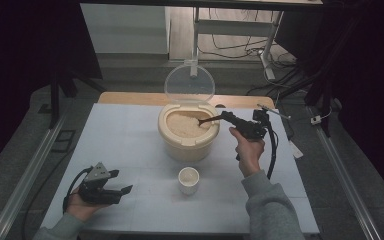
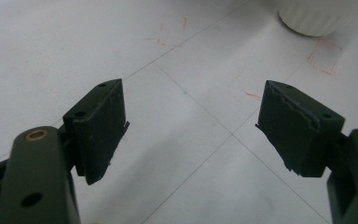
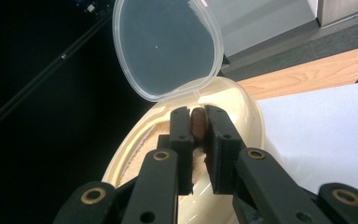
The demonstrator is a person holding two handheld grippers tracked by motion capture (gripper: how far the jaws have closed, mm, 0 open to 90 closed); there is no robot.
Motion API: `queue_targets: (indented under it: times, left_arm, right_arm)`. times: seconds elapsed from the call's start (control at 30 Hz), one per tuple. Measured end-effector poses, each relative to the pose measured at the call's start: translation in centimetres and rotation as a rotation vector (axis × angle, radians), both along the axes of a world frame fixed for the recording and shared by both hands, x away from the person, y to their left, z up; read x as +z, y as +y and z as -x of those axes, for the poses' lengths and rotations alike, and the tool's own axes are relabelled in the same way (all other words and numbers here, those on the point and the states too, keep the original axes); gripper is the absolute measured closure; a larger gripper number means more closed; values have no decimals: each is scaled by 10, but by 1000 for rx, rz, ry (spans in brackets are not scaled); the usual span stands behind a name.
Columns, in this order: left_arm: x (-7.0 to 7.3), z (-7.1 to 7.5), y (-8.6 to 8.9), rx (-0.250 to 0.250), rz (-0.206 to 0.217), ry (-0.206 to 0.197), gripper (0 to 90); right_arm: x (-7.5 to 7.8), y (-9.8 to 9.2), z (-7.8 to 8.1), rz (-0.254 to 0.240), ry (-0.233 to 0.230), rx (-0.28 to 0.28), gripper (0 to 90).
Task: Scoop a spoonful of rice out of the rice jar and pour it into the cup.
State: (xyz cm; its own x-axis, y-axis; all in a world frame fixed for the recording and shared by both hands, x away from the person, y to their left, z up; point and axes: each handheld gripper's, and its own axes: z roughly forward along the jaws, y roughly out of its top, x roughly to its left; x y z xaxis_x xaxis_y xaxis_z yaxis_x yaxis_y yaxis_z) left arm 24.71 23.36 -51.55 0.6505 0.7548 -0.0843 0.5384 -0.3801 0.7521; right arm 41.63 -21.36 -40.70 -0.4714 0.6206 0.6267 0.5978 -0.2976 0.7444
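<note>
From the high view, a cream tub (image 1: 188, 134) of pale grain sits at the table's (image 1: 130, 130) centre, its clear round lid (image 1: 189, 83) standing up at twelve o'clock. The right gripper (image 1: 228, 118) comes in from three o'clock, clamped on a dark spoon (image 1: 209, 119) whose bowl end lies in the grain. A small white cup (image 1: 188, 179) stands at six o'clock from the tub, apart from it. The left gripper (image 1: 121, 191) rests low at eight o'clock in the person's hand, aimed toward the cup, with bare table between them. The table's left half and near edge lie open.

The left gripper view brings out what the high one cannot: the jaws stand wide apart with nothing between them, their black rubber pads (image 2: 102, 126) ragged at the edges. Thin grid lines and faint red marks cross the smooth white top, and the cup's (image 2: 313, 18) ribbed foot sits at one o'clock.

The right gripper view gives the grip close up: the jaws are pressed on the spoon's (image 3: 197, 122) brown, rounded handle end. Beyond them curves the tub's (image 3: 242, 112) glossy rim, with the translucent lid (image 3: 168, 46) at twelve o'clock, and the table's (image 3: 326, 121) wooden far edge at two o'clock.
</note>
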Motion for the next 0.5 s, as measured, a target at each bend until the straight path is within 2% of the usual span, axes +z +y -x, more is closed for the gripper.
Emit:
queue_targets:
  times: [0.33,0.5]
  left_arm:
    - [0,0,-1,-1,-2,-1,229]
    - [0,0,0,-2,-1,-3,230]
  right_arm:
    - [-3,-6,-1,-64,38,3,822]
    - [-5,-12,-3,-118,91,-15,827]
